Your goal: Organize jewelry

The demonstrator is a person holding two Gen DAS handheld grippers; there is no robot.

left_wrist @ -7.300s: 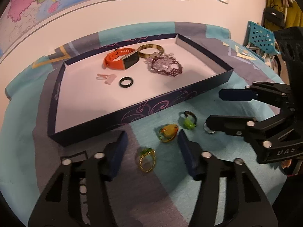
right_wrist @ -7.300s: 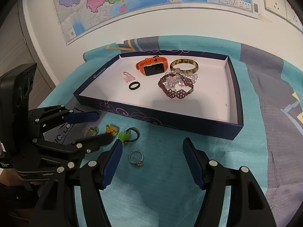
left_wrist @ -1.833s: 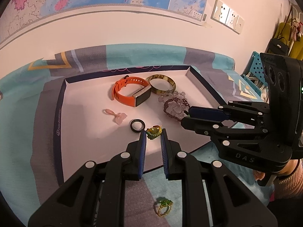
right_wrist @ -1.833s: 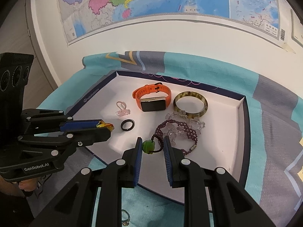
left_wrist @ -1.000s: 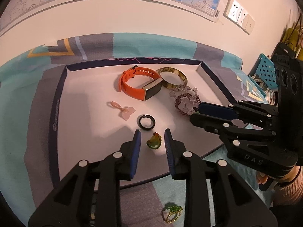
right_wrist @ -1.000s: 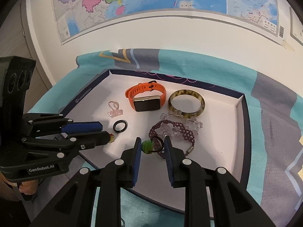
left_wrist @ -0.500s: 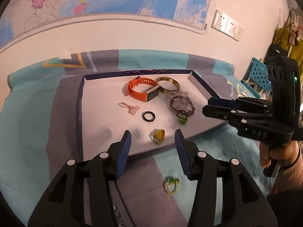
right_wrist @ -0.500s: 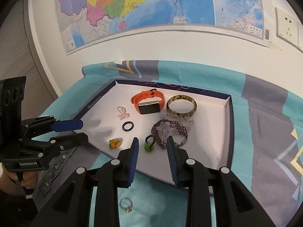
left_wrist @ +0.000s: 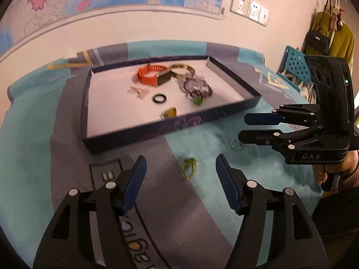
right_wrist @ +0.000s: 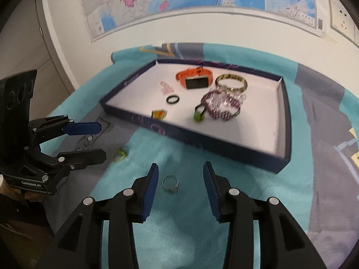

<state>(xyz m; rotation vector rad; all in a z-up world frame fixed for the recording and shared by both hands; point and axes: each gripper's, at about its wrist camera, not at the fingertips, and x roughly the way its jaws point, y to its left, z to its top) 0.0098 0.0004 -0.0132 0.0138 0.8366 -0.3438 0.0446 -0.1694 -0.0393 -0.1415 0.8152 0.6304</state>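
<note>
Tools both gape empty: left tool (left_wrist: 180,180) over gold ring (left_wrist: 189,168), right tool (right_wrist: 180,187) over silver ring (right_wrist: 170,184).

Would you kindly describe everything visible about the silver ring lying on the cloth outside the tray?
The silver ring is a thin, pale metallic band with a small setting that is too blurred to make out. It lies flat on the teal part of the cloth, in front of the dark blue tray and apart from it. The right gripper is open with its blue-padded fingers either side of the ring, not touching it. Only the cloth touches it.
</note>
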